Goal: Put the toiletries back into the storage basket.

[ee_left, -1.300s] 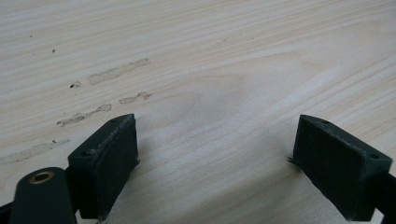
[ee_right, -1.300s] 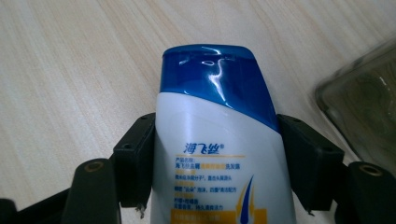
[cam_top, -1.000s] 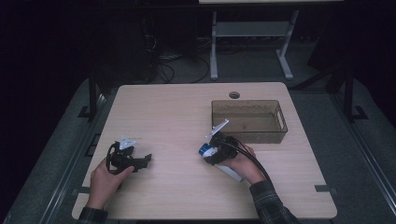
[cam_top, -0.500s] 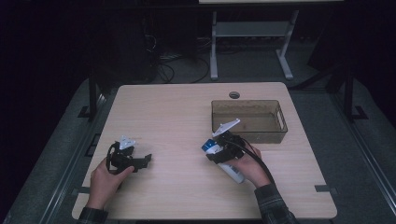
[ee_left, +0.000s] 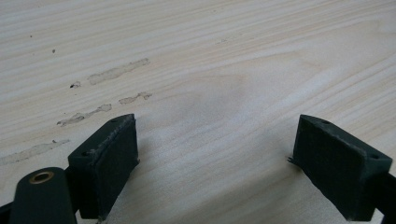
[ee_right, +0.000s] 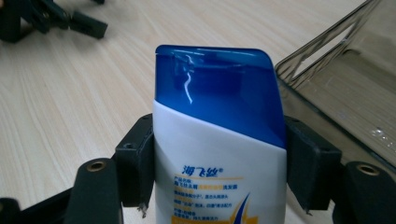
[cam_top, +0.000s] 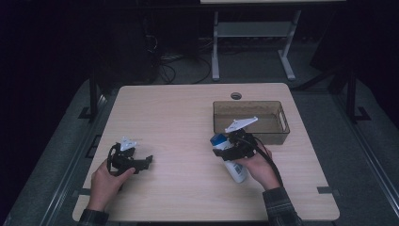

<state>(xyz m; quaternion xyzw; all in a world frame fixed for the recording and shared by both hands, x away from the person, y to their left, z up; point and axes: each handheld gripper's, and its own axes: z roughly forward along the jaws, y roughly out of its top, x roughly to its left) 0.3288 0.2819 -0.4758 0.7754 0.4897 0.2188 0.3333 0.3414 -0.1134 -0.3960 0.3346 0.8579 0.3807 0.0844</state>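
My right gripper (cam_top: 225, 149) clamped the white shampoo bottle (ee_right: 219, 154) below its blue cap (ee_right: 219, 88), held above the table (cam_top: 179, 113) | my left gripper (cam_top: 149, 161) sat low, jaws wide apart, nothing between | beyond, smoky clear bin (cam_top: 282, 123) just past bottle

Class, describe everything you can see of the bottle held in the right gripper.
The bottle is white, glossy plastic with a slanted blue cap and blue and orange print on its front. The right gripper clamps its sides just below the cap. In the high view it lies tilted above the table, cap toward the brown bin.
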